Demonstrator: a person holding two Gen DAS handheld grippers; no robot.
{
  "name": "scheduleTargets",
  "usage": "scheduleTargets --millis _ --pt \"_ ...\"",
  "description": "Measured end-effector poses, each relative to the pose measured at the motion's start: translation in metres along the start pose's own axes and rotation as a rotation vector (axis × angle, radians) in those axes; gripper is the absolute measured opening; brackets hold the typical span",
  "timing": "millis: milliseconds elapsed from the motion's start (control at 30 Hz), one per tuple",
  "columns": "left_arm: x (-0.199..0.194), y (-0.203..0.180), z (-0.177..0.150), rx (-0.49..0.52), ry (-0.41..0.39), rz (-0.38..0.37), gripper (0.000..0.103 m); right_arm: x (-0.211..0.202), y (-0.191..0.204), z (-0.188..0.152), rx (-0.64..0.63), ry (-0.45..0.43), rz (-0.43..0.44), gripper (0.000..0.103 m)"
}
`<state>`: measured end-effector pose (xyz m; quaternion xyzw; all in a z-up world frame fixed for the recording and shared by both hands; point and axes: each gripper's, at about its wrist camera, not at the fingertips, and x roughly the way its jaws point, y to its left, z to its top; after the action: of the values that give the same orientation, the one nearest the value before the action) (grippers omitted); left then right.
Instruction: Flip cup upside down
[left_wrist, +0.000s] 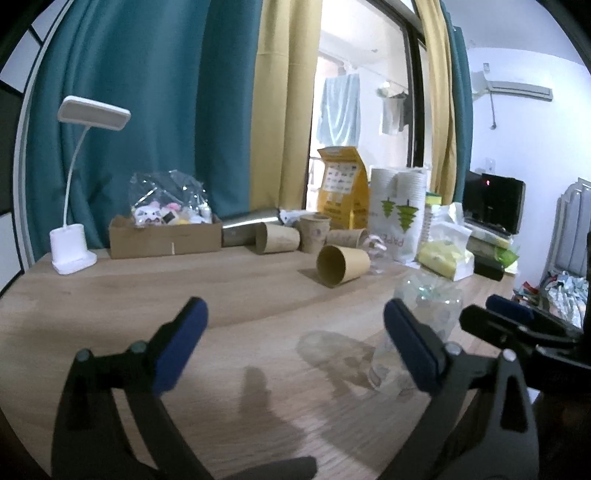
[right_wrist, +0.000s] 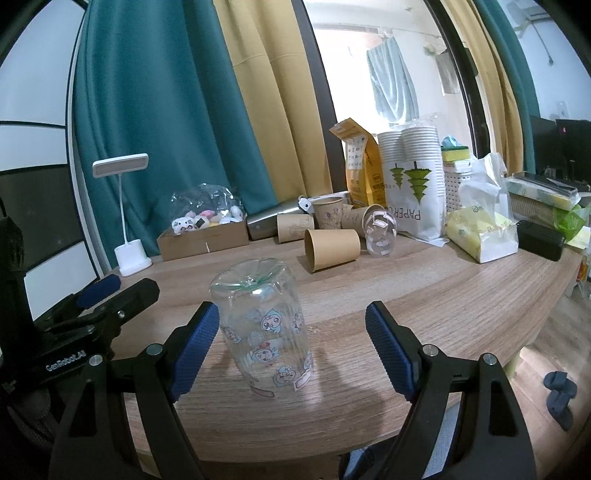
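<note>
A clear plastic cup (right_wrist: 264, 328) with cartoon prints stands upside down, base up, on the wooden table (right_wrist: 461, 295). My right gripper (right_wrist: 291, 345) is open; the cup sits between its blue pads, close to the left pad (right_wrist: 194, 350), not gripped. In the left wrist view the same cup (left_wrist: 424, 310) shows at the right, partly behind my left gripper's right pad (left_wrist: 410, 343). My left gripper (left_wrist: 293, 343) is open and empty over bare table. The right gripper's finger (left_wrist: 517, 321) shows at its right edge.
A brown paper cup (right_wrist: 332, 249) lies on its side behind the clear cup, with another clear cup (right_wrist: 380, 232) beside it. More paper cups, a cardboard box of toys (right_wrist: 203, 236), a white lamp (right_wrist: 129, 221), a paper-cup pack (right_wrist: 413, 184) and yellow packets line the back.
</note>
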<state>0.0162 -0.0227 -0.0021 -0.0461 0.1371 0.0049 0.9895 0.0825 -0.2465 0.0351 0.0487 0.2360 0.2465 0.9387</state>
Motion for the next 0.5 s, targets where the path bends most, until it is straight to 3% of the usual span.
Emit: scheduleTargets --millis 500 --pt "-0.0028 0.0013 0.0024 0.001 -0.004 -0.007 0.097 0.0 -0.0009 0.0008 0.005 -0.001 0.0 0.084"
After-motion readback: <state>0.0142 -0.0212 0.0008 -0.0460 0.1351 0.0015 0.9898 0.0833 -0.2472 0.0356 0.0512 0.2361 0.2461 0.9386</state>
